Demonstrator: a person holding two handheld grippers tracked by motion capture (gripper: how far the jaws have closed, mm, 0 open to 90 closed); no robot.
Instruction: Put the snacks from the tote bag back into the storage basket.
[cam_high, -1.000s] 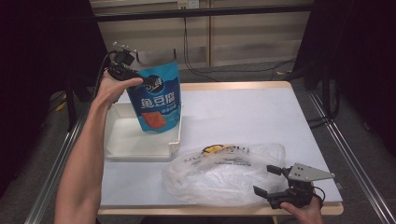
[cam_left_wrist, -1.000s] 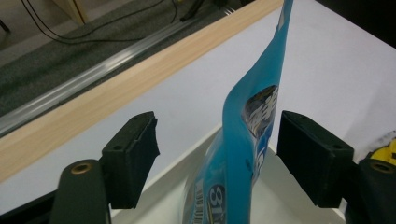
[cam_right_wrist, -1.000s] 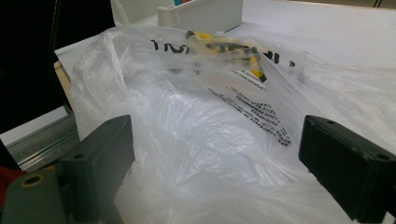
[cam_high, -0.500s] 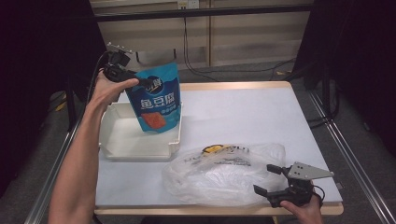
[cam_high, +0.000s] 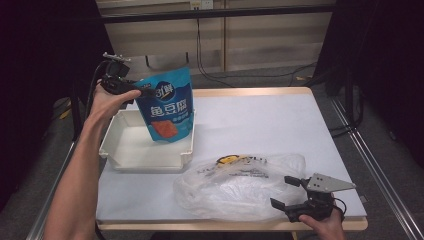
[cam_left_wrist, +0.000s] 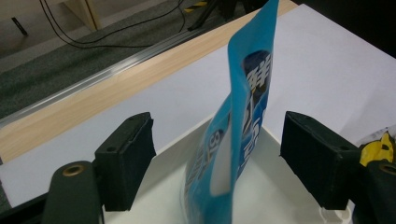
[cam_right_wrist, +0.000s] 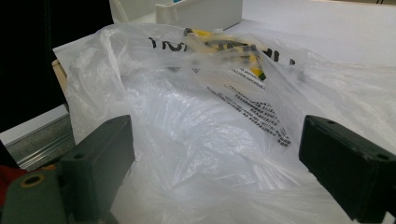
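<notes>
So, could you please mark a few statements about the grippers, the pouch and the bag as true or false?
1. The left gripper is clamped on the blue pouch. False: its jaws stand open, with a gap on each side of the pouch.
2. The pouch is upright over the white tray. True.
3. The right gripper is open and faces the clear plastic bag. True.
4. The plastic bag lies inside the tray. False: it lies on the table, beside the tray.
</notes>
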